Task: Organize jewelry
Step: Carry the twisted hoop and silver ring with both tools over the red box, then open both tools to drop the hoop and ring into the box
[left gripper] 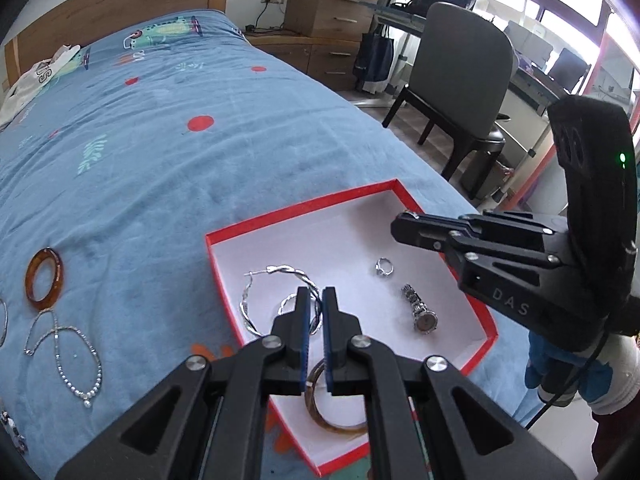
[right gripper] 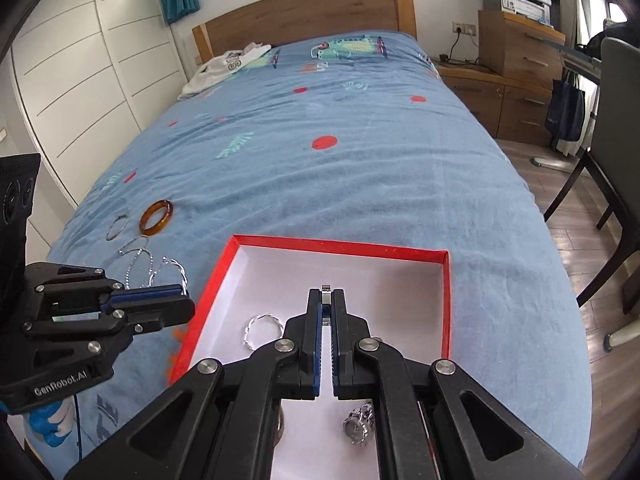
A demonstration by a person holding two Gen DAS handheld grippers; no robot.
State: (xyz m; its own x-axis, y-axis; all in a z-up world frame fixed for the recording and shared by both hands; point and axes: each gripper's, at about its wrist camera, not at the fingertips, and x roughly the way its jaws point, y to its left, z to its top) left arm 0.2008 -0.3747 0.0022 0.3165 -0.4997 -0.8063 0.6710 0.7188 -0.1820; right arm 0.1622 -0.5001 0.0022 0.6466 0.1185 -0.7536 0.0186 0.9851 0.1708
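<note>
A red box with a white floor [left gripper: 340, 236] [right gripper: 360, 268] lies on the blue bedspread. In it lie a twisted silver hoop [left gripper: 246, 308] [right gripper: 260, 326], a silver ring [left gripper: 384, 267], a watch [left gripper: 420, 312] [right gripper: 358, 426] and a brown bangle [left gripper: 336, 426]. My left gripper [left gripper: 316, 292] [right gripper: 182, 292] is shut on a second twisted silver hoop [left gripper: 286, 304] [right gripper: 174, 266] at the box's left side. My right gripper [right gripper: 327, 294] [left gripper: 404, 220] is shut on a small silver ring [right gripper: 326, 298] above the box.
An amber bangle [left gripper: 44, 278] [right gripper: 157, 218], a beaded necklace [left gripper: 72, 360], a chain [right gripper: 136, 254] and a thin silver hoop [right gripper: 117, 227] lie on the bedspread left of the box. White clothing [right gripper: 228, 64] lies near the headboard. A chair [left gripper: 460, 76] stands right of the bed.
</note>
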